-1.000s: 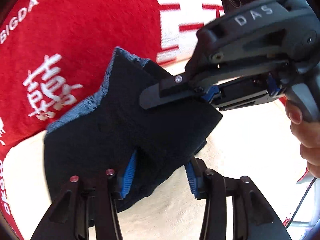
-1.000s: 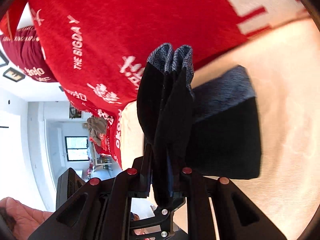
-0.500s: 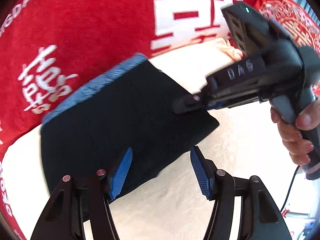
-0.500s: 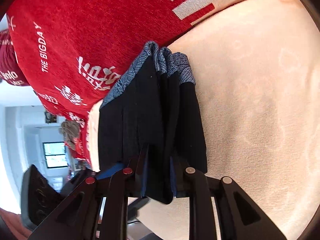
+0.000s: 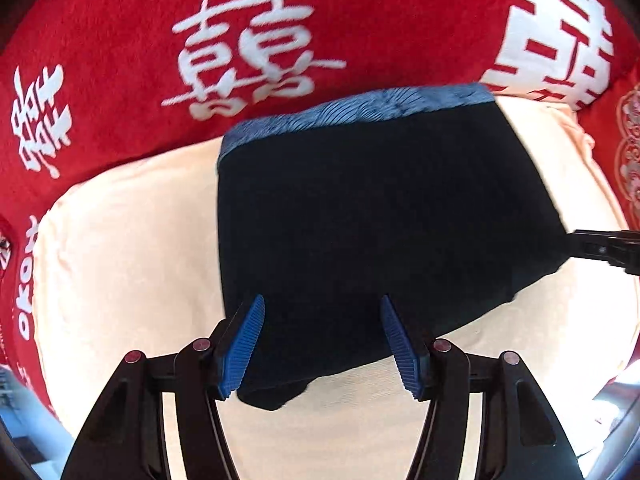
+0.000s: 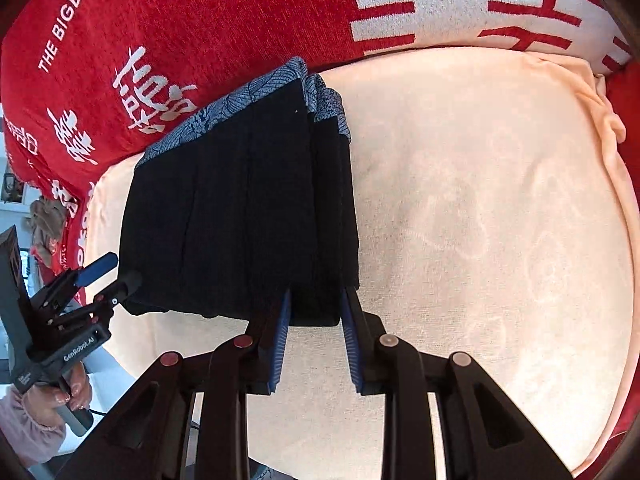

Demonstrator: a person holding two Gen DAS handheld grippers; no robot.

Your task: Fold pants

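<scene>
The dark pants [image 5: 380,216], folded into a flat stack with a blue patterned waistband [image 5: 360,110] at the far side, lie on the cream cushion [image 5: 128,248]. My left gripper [image 5: 322,304] hovers open over the near edge of the pants, touching nothing. In the right wrist view, the pants [image 6: 240,208] show several stacked layers. My right gripper [image 6: 316,298] straddles their near right corner; its jaws are opening and the pads look loose on the cloth. The left gripper [image 6: 108,274] stands off the stack's left corner.
A red blanket [image 5: 120,40] with white characters rises behind the cushion. Bare cream cushion [image 6: 480,220] spreads to the right of the pants. A hand [image 6: 68,396] holds the left tool. The right tool's finger [image 5: 600,248] pokes in at the pants' right corner.
The raised fold of the pants has come down flat onto the stack. The left gripper let go and slid over the near edge. The right jaws have widened around the corner.
</scene>
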